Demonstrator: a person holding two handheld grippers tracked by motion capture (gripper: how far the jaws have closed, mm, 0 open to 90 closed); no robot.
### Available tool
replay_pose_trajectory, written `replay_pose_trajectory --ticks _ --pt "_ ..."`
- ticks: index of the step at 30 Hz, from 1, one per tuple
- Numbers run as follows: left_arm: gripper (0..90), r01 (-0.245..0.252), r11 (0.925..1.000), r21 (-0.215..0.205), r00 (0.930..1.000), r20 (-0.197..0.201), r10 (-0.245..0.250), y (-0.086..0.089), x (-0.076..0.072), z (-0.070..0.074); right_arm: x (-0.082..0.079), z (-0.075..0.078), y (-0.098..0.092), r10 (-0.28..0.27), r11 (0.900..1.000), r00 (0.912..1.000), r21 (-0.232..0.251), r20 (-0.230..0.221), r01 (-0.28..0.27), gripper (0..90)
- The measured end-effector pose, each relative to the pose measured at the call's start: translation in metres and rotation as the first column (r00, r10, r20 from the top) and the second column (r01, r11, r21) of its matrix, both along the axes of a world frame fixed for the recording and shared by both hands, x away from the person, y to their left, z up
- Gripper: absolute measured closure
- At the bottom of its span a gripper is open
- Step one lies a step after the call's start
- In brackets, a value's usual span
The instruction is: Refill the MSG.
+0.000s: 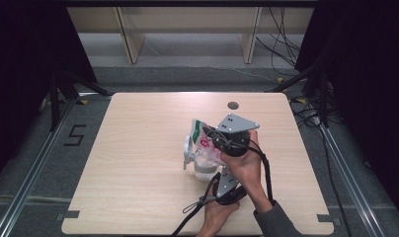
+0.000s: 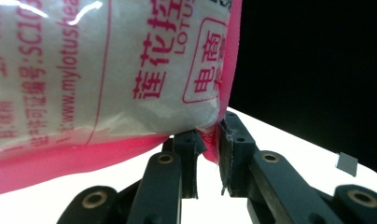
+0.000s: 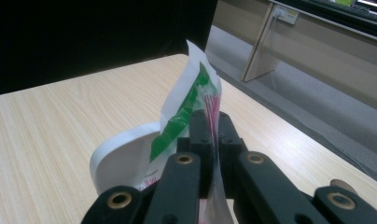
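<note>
A: Nearest the high camera is your left hand (image 1: 216,213), low at the table's (image 1: 138,197) front edge, with its cable looping off to the left. The left gripper (image 1: 222,170) points up and away from you, toward the bag (image 1: 203,138).

B: What are its tongs doing?

A: In the left gripper view they pinch the pink bottom corner of the bag. The pads sit on either side of the sealed seam, and a narrow gap shows below the pinch. So they are clenched on the bag (image 2: 107,79), which hangs above them, white with red print.

B: And your right?

A: Your right hand (image 1: 244,165) sits just beyond the left, a little to the right. The right gripper (image 1: 219,143) has its grey plate on top. In the right gripper view its tongs are pressed tight together on the bag's (image 3: 191,98) edge, red stripes in the pinch, green band and white top corner rising past the tips.

B: Where is the bag, then?

A: Held up off the table between both grippers, near the middle. Just behind and below it stands a white cup (image 1: 192,159); its rim (image 3: 116,156) curves left of the tongs. I cannot tell if bag and cup touch. Farther off, a round hole (image 1: 232,105) at the far edge.
</note>
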State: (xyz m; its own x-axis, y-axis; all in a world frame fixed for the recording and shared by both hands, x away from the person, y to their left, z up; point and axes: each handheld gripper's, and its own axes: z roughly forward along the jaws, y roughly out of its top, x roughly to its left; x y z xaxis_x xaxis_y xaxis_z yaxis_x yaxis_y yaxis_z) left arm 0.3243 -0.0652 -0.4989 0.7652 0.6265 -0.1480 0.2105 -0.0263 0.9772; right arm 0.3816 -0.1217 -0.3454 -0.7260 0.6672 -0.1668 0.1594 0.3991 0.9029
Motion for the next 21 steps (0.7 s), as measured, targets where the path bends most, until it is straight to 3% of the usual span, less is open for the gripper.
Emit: replay_pose_trajectory --ticks 7,13,14,17,19,21 --pt "78.2 0.002 1.0 -0.002 1.0 -0.001 -0.002 0.0002 0.0007 0.0001 -0.0001 -0.0001 0.0017 0.006 1.0 1.0 -0.006 0.004 -0.006 89.4" --pt "78.1 0.003 1.0 -0.001 1.0 0.001 -0.003 -0.0003 0.0011 0.0004 -0.0016 0.0003 0.0018 0.007 1.0 0.9996 0.004 -0.028 -0.007 89.4" --pt "78.1 0.006 0.9951 -0.099 0.9999 -0.012 -0.008 -0.0076 -0.0006 0.0003 -0.0015 0.0003 0.0018 0.007 1.0 0.9997 0.0 -0.024 -0.007 89.4" --pt "78.1 -0.002 0.9954 -0.095 0.9999 -0.014 0.0 -0.0073 -0.0007 0.0004 -0.001 0.0007 0.0012 0.007 1.0 0.9998 -0.002 -0.018 -0.007 89.4" --pt "78.1 -0.006 0.9952 -0.097 0.9999 -0.015 0.005 -0.0077 -0.0011 0.0004 0.0001 0.0008 0.0004 0.002 1.0 1.0 -0.007 0.009 -0.002 89.4" --pt "78.1 -0.011 0.9959 -0.089 0.9998 -0.015 0.01 -0.0071 -0.0019 0.0008 -0.0011 0.0007 0.001 0.005 1.0 0.9998 -0.001 -0.017 -0.005 89.4"
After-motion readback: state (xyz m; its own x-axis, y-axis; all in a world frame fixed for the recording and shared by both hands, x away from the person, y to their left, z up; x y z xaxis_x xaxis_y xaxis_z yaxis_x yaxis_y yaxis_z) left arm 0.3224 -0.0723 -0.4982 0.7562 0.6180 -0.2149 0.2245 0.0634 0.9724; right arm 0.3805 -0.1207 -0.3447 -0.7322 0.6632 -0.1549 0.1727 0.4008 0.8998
